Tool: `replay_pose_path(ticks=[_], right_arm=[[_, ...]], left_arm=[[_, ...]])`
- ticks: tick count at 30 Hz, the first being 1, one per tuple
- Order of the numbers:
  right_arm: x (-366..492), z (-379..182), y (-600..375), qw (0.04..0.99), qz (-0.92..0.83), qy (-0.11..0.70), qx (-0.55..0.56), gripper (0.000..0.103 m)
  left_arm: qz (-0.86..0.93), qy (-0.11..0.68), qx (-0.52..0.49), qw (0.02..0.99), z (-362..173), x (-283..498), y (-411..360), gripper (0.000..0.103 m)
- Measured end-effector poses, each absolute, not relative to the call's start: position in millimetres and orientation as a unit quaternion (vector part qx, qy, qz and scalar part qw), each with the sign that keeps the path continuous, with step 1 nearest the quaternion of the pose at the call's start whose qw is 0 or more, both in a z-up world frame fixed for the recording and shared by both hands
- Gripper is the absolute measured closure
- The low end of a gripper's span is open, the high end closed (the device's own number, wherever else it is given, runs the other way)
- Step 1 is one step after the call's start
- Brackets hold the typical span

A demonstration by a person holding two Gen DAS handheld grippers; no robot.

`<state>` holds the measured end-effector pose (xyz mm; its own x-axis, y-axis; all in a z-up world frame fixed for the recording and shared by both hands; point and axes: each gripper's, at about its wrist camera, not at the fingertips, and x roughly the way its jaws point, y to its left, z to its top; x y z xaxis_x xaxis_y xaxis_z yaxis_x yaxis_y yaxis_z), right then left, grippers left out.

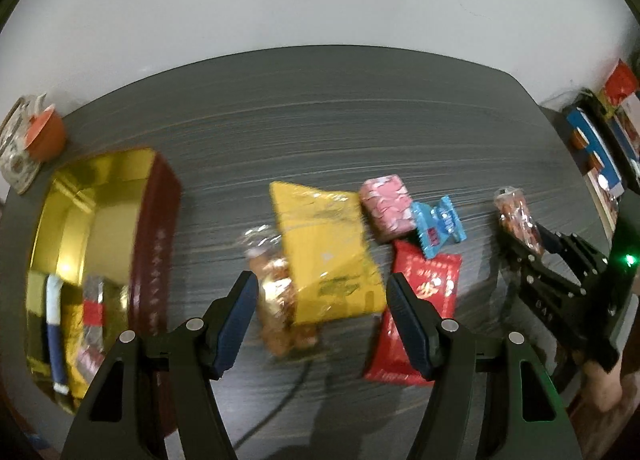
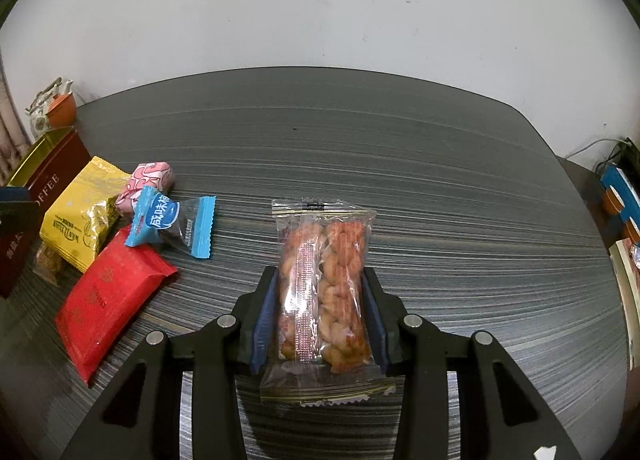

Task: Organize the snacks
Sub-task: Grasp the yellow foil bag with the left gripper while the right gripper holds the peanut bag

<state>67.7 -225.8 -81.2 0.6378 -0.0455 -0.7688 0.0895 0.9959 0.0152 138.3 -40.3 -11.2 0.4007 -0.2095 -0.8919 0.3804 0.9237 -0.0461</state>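
Nearest the right wrist camera, the right gripper has its blue ribbed fingers clamped on the two long sides of a clear crinkly twist pack, a flat oblong of knobbly orange-brown braided sticks with serrated end seals, held over the bench, a dark slab with fine pale streaks like wood grain and rounded corners. The left gripper hangs with its fingers apart and nothing between them, above the loose heap of snacks. At the bench's left end stands the tin, a rounded rectangular box, maroon outside and shiny gold inside, with several wrapped packs lying in it. Beside it the yellow bag, a glossy foil pillow, lies partly over a clear bag of brown lumpy pieces. Just right of these the red pack, a smooth flat foil rectangle, lies under one end of the blue candy, a small wrapper with zigzag ends. The pink cube, soft and patterned, touches the yellow bag's far corner.
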Motion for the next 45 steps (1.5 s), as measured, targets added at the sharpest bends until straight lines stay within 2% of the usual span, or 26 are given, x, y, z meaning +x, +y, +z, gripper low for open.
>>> replay_pose_path(ticks=[22,29,45], right_arm=[[68.1,-78.3,-224.0,0.905,-0.038,0.424,0.027,0.064],[68.6,-78.3,-224.0,0.905,-0.038,0.424,0.028,0.064],[68.8,-78.4,-223.7,0.904,-0.039,0.424,0.028,0.062]], left_arm=[[-0.134,0.519,0.138,0.833,-54.1,168.9,-94.5,0.037],[-0.139,0.52,0.141,0.831,-56.4,164.1,-77.8,0.043],[-0.178,0.522,0.141,0.822,-45.9,140.1,-40.7,0.046]])
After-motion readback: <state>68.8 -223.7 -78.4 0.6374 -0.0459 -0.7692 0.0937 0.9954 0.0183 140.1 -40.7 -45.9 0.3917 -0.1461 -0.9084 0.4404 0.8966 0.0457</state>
